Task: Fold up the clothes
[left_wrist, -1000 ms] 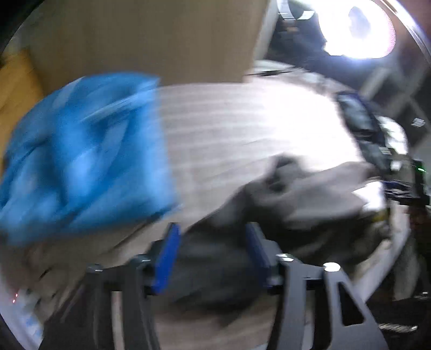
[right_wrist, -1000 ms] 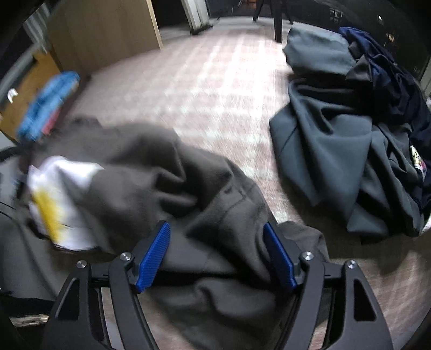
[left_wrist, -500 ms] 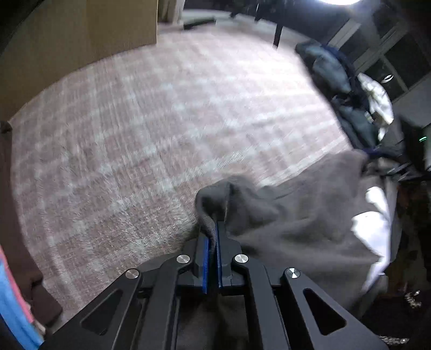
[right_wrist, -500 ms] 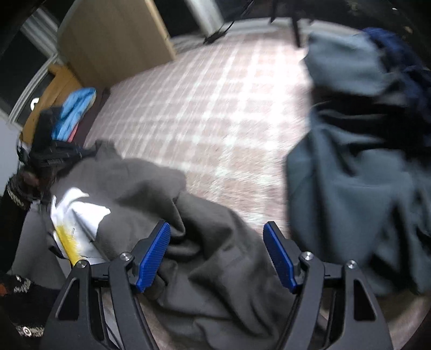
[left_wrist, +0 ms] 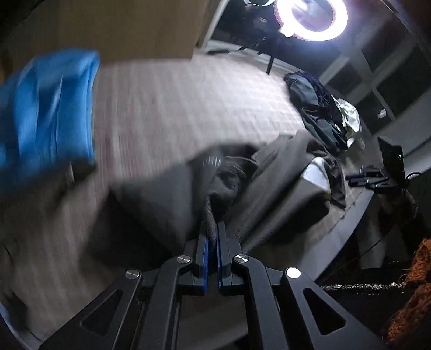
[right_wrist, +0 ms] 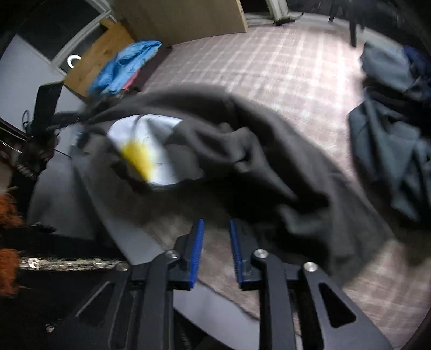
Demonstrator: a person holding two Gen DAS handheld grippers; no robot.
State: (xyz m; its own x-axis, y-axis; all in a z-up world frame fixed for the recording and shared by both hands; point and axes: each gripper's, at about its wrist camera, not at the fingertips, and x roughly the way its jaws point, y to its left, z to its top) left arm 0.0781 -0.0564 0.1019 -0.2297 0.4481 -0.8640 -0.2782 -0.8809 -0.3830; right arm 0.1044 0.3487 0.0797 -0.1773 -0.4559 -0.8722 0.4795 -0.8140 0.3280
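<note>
A dark grey sweatshirt (left_wrist: 282,188) lies rumpled on the checked carpet (left_wrist: 188,107). My left gripper (left_wrist: 212,242) is shut on a ribbed edge of it, and the cloth rises from the pads. In the right wrist view the same sweatshirt (right_wrist: 269,161) shows a white and yellow print (right_wrist: 145,150). My right gripper (right_wrist: 215,242) hovers over the carpet's near edge, just left of the cloth. Its blue pads stand a narrow gap apart with nothing between them.
Blue folded clothes (left_wrist: 48,113) sit at the left by a wooden cabinet (left_wrist: 121,27). A heap of dark blue-grey clothes (right_wrist: 390,148) lies on the carpet's right side. A ring light (left_wrist: 309,18) shines at the back. Bare grey floor (right_wrist: 134,237) borders the carpet.
The left gripper stays shut on the sweatshirt and has swung left, bringing the blue clothes into view. The right gripper's fingers have narrowed and it has pulled back to the carpet's near edge.
</note>
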